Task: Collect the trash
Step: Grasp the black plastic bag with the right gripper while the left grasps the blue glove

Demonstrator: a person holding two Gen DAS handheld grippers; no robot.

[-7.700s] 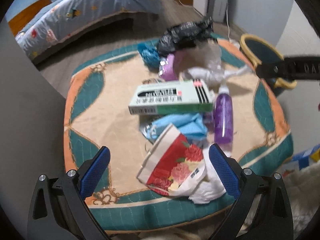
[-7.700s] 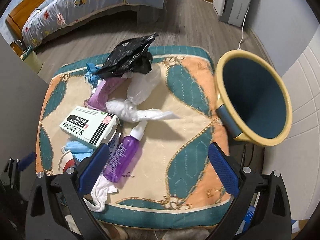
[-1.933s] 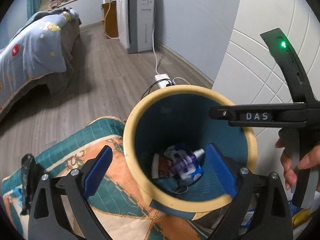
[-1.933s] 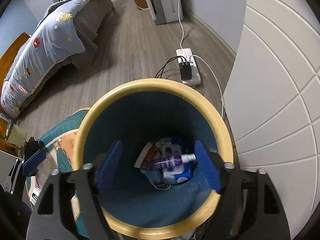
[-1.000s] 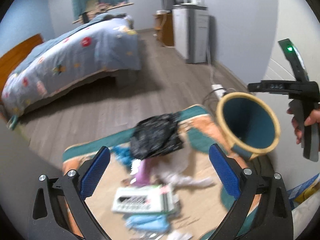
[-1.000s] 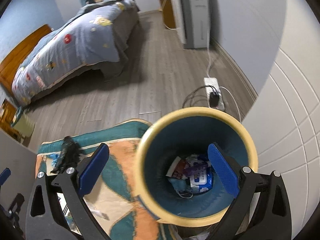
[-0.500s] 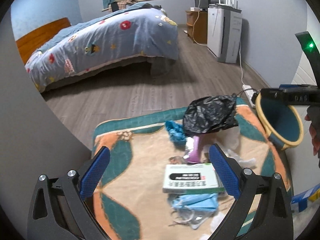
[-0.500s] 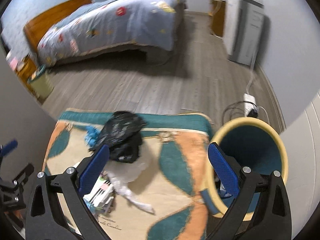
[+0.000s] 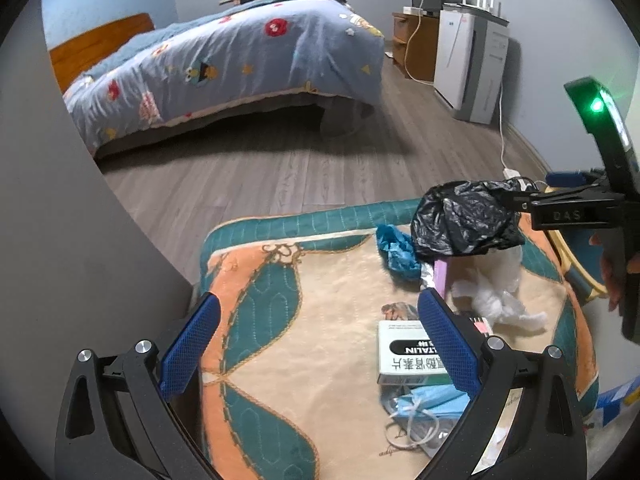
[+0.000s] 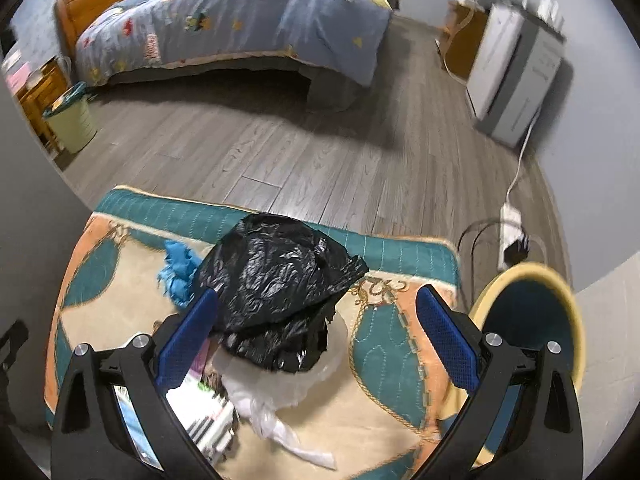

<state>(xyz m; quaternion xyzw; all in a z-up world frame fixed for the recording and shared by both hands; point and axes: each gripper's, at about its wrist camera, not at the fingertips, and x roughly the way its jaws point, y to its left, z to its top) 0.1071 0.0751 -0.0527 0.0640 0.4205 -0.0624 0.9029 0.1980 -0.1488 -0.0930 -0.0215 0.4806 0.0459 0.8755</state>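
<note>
Both jaws are seen wide apart: the left hand-held gripper (image 9: 316,336) and the right hand-held gripper (image 10: 316,336) are held empty above the quilted mat (image 9: 320,360). The black bag (image 10: 276,284), box (image 9: 404,356) and masks (image 9: 420,404) are lying on it, beside the bin (image 10: 532,320).

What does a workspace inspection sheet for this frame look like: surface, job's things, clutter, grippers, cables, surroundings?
Surface: patterned mat over wood floor.
Job's things: black bag on top of the pile; white plastic under it; blue scrap; box; masks; bin beside the mat.
Clutter: nothing seen beyond the trash.
Grippers: left gripper open, empty; right gripper open over the bag, empty.
Cables: power strip with cords on the floor near the bin.
Surroundings: bed, white appliance.
</note>
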